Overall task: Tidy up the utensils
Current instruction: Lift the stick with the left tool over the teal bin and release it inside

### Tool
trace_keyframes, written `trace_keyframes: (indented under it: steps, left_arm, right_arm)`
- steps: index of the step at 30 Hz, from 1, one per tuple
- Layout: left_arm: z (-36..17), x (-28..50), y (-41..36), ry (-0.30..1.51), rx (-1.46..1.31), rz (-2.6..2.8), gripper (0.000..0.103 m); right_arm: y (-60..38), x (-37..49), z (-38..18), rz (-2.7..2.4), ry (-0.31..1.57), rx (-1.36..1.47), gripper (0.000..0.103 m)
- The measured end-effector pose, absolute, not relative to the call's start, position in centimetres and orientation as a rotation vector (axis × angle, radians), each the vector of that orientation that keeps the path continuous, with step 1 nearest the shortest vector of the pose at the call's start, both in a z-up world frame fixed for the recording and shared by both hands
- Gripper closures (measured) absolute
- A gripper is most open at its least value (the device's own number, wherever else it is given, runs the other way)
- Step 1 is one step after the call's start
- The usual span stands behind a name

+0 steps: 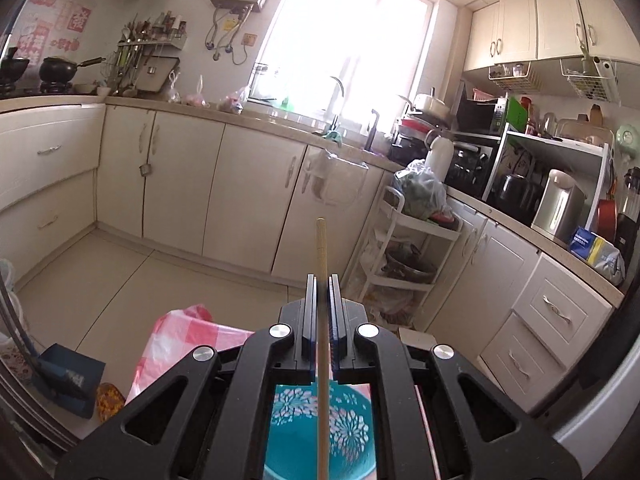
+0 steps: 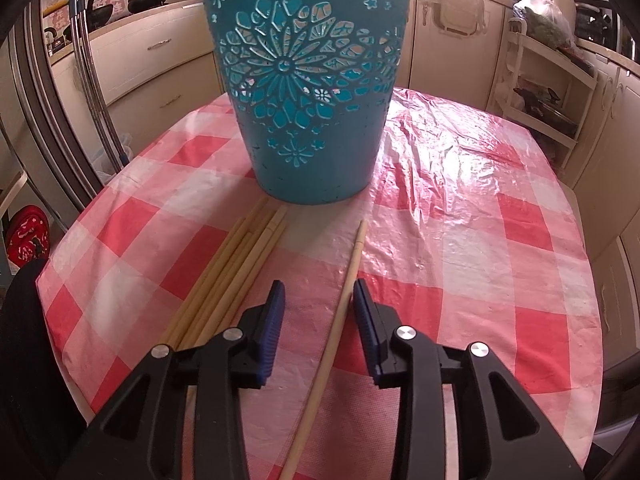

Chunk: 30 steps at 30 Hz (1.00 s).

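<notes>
- The left gripper is clamped tight on one chopstick, low centre of its frame, directly over the teal basket; a tilted release could bounce the stick off the rim.
- The right gripper stands partly open around a single chopstick lying on the checked tablecloth, pads not pressing it; closing off-centre could roll it away.
- A bundle of chopsticks lies lower left; the basket seems empty, though its floor is mostly hidden.
</notes>
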<state>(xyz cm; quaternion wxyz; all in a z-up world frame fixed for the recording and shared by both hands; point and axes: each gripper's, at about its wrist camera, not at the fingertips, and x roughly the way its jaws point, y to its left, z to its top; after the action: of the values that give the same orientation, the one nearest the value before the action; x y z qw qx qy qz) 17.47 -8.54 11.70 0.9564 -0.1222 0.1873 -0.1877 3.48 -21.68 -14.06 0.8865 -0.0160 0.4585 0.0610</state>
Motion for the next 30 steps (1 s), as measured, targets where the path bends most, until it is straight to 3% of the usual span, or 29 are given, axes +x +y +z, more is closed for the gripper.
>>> trace_keyframes:
  steps: [4, 14, 17, 19, 22, 25, 30]
  left_arm:
    - [9.9, 19.9, -10.8, 0.358, -0.230, -0.357, 0.098]
    - [3.7, 21.2, -13.3, 0.530, -0.064, -0.290, 0.097]
    - [2.7, 20.2, -12.8, 0.568, -0.027, -0.264, 0.076]
    - [2.7, 18.9, -11.6, 0.557, -0.021, -0.226, 0.047]
    - [3.1, 16.4, -9.1, 0.520, -0.017, -0.171, 0.029]
    - [2.5, 14.2, -6.0, 0.495, -0.018, -0.119, 0.018]
    - [-1.3, 12.7, -1.1, 0.594, -0.025, -0.040, 0.017]
  right_arm:
    - [-21.8, 3.6, -14.1, 0.134, 0.955, -0.021, 0.066]
    - [-21.6, 3.6, -14.1, 0.144, 0.957, -0.019, 0.059]
    - [-21.5, 3.6, -14.2, 0.145, 0.957, -0.016, 0.059]
    - [-21.6, 3.6, -14.1, 0.148, 0.958, -0.009, 0.059]
    - [-22.2, 3.6, -14.0, 0.155, 0.969, 0.031, 0.059]
    - [-23.3, 3.6, -13.9, 0.159, 0.977, 0.106, 0.061]
    - [-23.2, 3.5, -13.9, 0.135, 0.977, 0.084, 0.069]
